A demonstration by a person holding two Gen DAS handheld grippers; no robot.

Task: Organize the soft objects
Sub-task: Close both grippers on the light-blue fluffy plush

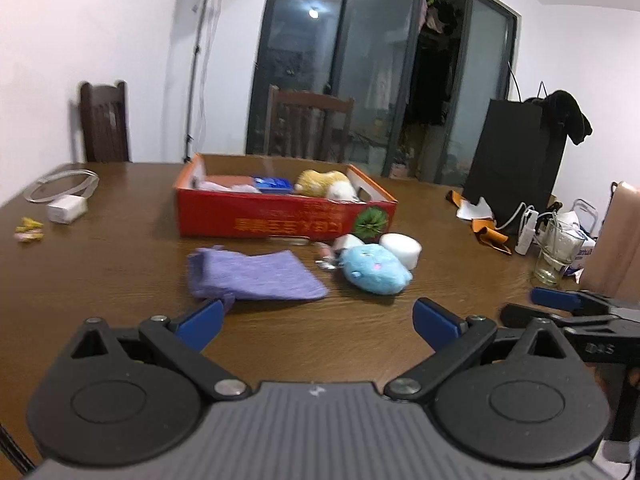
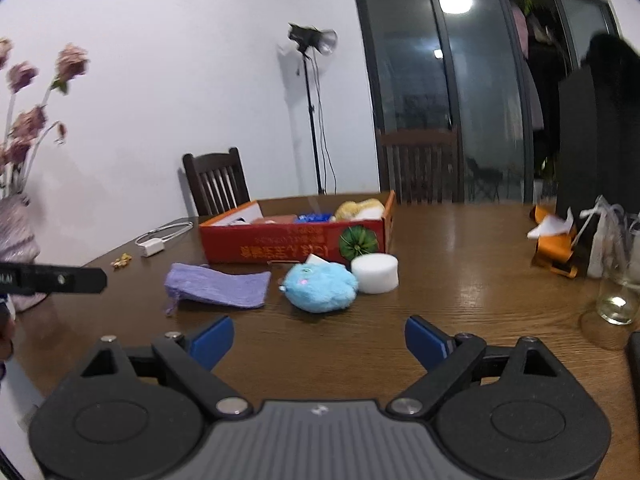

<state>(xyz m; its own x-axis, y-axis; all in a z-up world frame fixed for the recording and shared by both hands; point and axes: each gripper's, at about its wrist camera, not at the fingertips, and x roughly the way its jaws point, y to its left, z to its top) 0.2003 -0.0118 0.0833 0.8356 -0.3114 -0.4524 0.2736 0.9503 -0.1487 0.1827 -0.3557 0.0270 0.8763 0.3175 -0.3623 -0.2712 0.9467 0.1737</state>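
A red cardboard box stands on the wooden table and holds a yellow plush and other soft items. In front of it lie a purple cloth pouch, a blue plush toy and a white foam cylinder. The same box, pouch, blue plush and foam cylinder show in the right wrist view. My left gripper is open and empty, just short of the pouch. My right gripper is open and empty, short of the blue plush.
A white charger with cable and small yellow bits lie at the far left. A glass, a black bag and orange paper crowd the right side. A vase of dried flowers stands at left.
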